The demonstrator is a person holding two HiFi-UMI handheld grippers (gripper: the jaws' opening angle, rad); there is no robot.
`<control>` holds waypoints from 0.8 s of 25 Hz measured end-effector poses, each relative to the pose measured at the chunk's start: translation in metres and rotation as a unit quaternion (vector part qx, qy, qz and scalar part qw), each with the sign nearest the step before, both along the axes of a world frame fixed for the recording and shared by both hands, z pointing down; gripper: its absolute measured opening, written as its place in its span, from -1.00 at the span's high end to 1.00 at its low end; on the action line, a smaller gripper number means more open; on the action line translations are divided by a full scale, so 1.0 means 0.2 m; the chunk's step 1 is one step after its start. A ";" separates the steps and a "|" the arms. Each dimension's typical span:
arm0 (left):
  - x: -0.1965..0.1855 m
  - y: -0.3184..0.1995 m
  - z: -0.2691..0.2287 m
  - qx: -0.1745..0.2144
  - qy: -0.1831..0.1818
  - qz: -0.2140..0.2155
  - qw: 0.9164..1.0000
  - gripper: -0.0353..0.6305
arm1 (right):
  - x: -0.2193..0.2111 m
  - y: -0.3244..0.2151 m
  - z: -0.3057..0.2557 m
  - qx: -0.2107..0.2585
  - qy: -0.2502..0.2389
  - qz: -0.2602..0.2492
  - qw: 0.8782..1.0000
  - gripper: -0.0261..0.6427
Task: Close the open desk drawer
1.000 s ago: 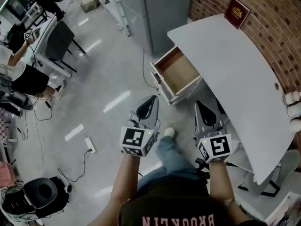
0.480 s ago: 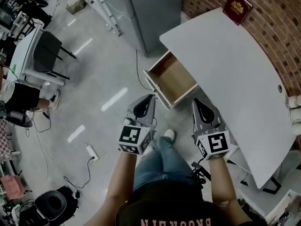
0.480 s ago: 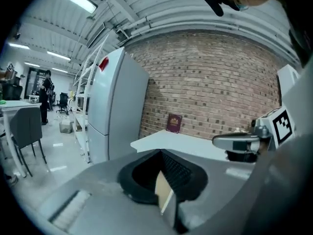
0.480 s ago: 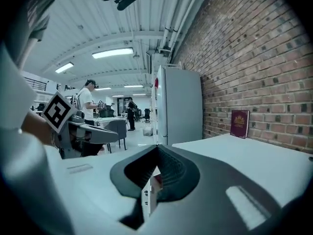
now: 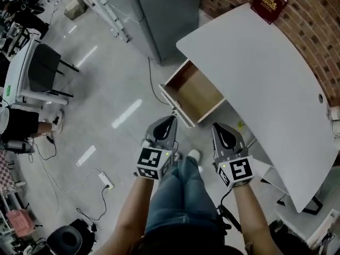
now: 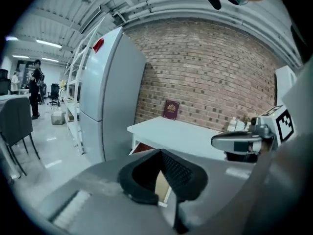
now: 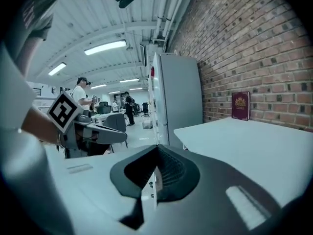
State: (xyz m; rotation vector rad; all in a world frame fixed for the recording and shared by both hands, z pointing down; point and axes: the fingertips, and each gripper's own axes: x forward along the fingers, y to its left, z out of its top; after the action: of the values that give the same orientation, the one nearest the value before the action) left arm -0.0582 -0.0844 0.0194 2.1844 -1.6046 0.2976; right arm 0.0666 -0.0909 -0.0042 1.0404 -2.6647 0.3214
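Open drawer (image 5: 194,92) sits just beyond left tongs (image 5: 169,121) and right tongs (image 5: 218,128) — both clenched, empty.

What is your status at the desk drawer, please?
Both shut, empty: left tool, right tool. The drawer open, nothing inside, front just ahead. Nothing seen in the way.

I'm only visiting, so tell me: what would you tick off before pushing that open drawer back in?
1. Drawer pulled out of the desk: ok, it stands open.
2. Nothing inside to jam it: ok, the inside looks bare.
3. Left gripper free: ok, jaws together, nothing held.
4. Right gripper free: ok, jaws together, nothing held.
5. Grippers against the drawer front: not ok, both seem just short of it.
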 end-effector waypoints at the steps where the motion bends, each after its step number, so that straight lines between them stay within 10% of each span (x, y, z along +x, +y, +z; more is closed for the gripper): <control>1: 0.00 -0.01 0.03 -0.006 -0.001 0.005 1.000 0.91 | -0.01 0.00 0.03 -0.004 0.002 0.003 1.000 0.93; 20: -0.13 -0.07 1.02 -0.126 0.117 -0.013 0.985 0.91 | 0.03 -0.05 0.89 -0.087 0.032 0.135 0.987 0.93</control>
State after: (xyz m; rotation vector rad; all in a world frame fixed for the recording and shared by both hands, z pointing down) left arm -0.0840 -0.0986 0.2234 1.9283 -1.3846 0.2132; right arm 0.0728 -0.1007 0.1736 1.3293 -2.3897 0.5532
